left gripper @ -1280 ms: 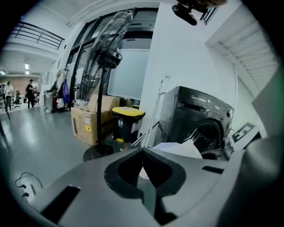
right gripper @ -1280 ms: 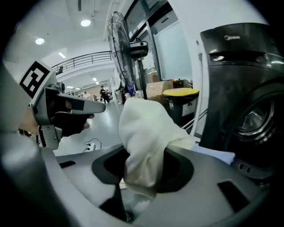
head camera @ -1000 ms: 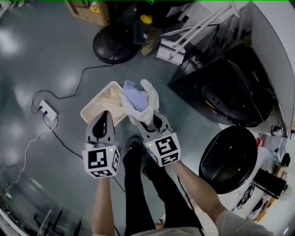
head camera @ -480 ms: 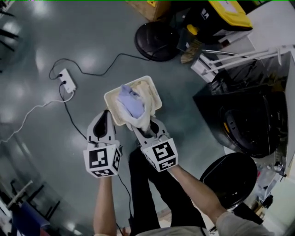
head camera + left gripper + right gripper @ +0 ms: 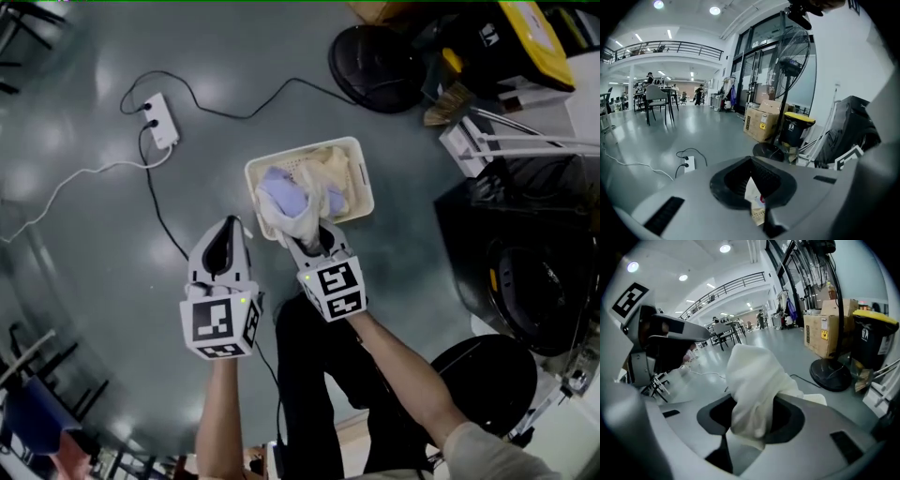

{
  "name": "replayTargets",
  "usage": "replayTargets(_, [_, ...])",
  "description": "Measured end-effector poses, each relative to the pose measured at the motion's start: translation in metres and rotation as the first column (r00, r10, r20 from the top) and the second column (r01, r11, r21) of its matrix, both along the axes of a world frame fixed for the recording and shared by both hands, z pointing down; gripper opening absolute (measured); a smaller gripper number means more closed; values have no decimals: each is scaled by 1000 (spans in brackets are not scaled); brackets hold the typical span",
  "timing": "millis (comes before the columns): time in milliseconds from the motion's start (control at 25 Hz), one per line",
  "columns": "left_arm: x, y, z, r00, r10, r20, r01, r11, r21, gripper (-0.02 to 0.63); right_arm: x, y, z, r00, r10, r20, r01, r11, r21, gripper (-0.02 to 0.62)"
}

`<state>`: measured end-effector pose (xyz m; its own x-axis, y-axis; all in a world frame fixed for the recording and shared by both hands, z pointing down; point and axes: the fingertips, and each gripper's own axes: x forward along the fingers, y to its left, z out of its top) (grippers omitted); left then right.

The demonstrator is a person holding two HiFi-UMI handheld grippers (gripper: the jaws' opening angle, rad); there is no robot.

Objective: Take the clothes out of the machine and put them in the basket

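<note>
Basket (image 5: 364, 180) sits on the floor (image 5: 84, 244), part filled. The clothes (image 5: 289, 195) look light and limp, so grab bunched folds. Your right gripper (image 5: 307, 239) jaws pinch a white fold, with the bundle over the basket's near rim. Left gripper (image 5: 231, 230) jaws are closed on nothing. Both grippers angle down.

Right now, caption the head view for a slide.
Right gripper clamps a white cloth over the clothes basket; left gripper hangs alongside.

The basket (image 5: 300, 155) stands on the floor (image 5: 84, 234) with clothes (image 5: 333, 173) in it; the right gripper (image 5: 314, 234), at its near edge, holds a cloth (image 5: 291, 216) over it; the left gripper (image 5: 232, 227) is beside it, left; the power strip (image 5: 161, 119) lies farther left; the machine (image 5: 534, 272) stands right.
</note>
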<state>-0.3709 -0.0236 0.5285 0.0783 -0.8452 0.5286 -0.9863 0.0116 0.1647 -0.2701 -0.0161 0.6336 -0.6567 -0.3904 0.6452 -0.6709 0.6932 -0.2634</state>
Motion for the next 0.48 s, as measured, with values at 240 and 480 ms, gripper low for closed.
replayTargets(240, [0, 3, 65, 1000, 19, 7, -19, 1000, -25, 17, -10, -17, 113, 998, -6, -60, 4, 999, -37, 186])
replayTargets(480, [-1, -2, 128, 1000, 4, -6, -4, 999, -34, 17, -18, -24, 206, 994, -12, -105, 3, 997, -81, 195])
